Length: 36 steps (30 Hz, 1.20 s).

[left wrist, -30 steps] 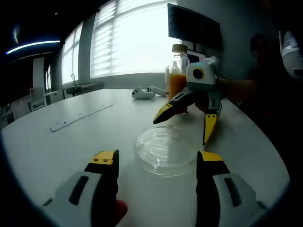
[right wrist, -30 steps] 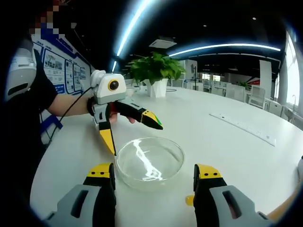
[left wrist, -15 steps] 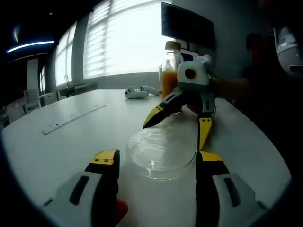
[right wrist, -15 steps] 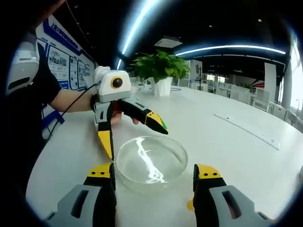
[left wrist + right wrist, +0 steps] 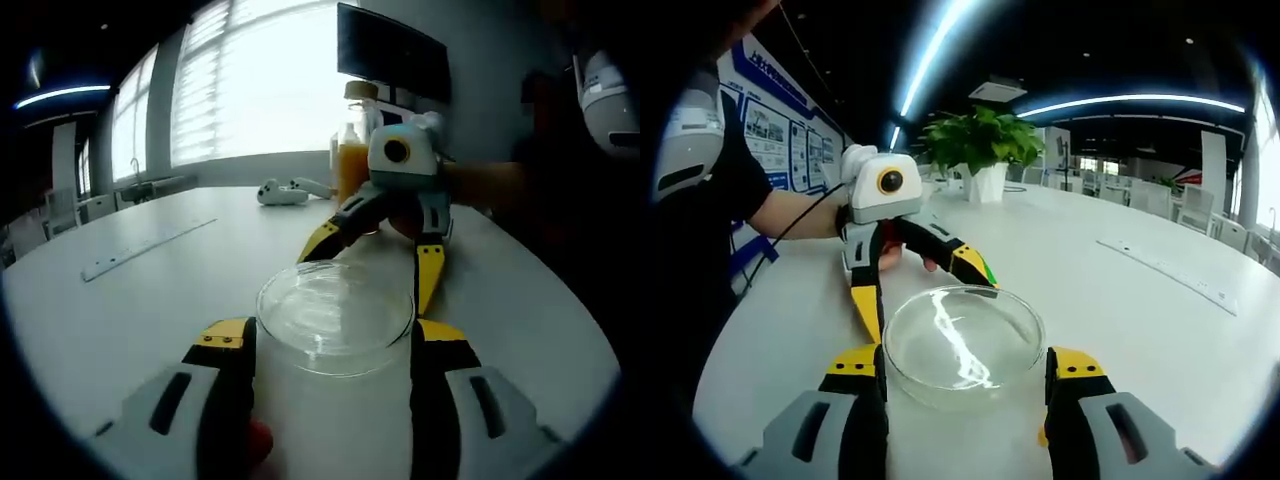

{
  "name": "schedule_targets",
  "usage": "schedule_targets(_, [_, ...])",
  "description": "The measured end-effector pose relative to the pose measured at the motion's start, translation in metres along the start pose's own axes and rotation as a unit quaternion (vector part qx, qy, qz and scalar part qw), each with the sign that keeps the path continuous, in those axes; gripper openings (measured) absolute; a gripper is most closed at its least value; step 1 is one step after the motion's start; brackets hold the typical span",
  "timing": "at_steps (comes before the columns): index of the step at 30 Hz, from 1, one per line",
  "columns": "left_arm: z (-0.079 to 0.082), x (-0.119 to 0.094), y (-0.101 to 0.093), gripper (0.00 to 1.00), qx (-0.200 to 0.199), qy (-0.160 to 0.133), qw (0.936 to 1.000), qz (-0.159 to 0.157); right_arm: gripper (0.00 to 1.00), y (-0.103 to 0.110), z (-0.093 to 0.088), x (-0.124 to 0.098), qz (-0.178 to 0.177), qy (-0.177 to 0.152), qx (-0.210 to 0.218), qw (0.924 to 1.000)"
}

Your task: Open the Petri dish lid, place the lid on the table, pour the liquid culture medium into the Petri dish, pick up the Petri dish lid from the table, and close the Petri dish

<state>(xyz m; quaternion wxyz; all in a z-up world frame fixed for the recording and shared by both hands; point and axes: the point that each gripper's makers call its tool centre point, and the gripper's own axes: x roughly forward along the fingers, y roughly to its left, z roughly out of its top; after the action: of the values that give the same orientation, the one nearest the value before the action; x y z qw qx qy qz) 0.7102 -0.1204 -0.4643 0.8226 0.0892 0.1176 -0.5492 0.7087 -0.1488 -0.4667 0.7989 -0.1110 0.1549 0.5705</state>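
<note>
Two yellow-tipped grippers, my left gripper (image 5: 330, 345) and right gripper (image 5: 962, 368), stand spread wide on opposite sides of the clear round lidded glass Petri dish (image 5: 963, 343) on the white table (image 5: 1110, 300), I judge to steady it for lifting the lid.

One Petri dish (image 5: 335, 315), one bottle (image 5: 352, 150), one ruler (image 5: 145, 247), one plant (image 5: 975, 140)

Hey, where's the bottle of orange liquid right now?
In the left gripper view, the clear cork-stoppered bottle of orange liquid stands on the white round table, beyond the clear glass Petri dish and partly hidden behind the right gripper.
</note>
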Motion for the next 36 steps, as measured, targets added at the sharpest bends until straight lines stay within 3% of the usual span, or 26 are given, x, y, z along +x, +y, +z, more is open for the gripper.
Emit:
schedule_targets(15, [-0.0004, 0.0018, 0.0, 0.54, -0.002, 0.001, 0.9998, -0.022, 0.57, 0.0006, -0.0022, 0.0021, 0.012, 0.003, -0.013, 0.9998])
schedule_targets(36, [0.006, -0.003, -0.0005, 0.53, -0.006, -0.007, 0.9998, -0.018, 0.56, 0.001, 0.0039, 0.0006, 0.014, -0.004, -0.007, 0.9999])
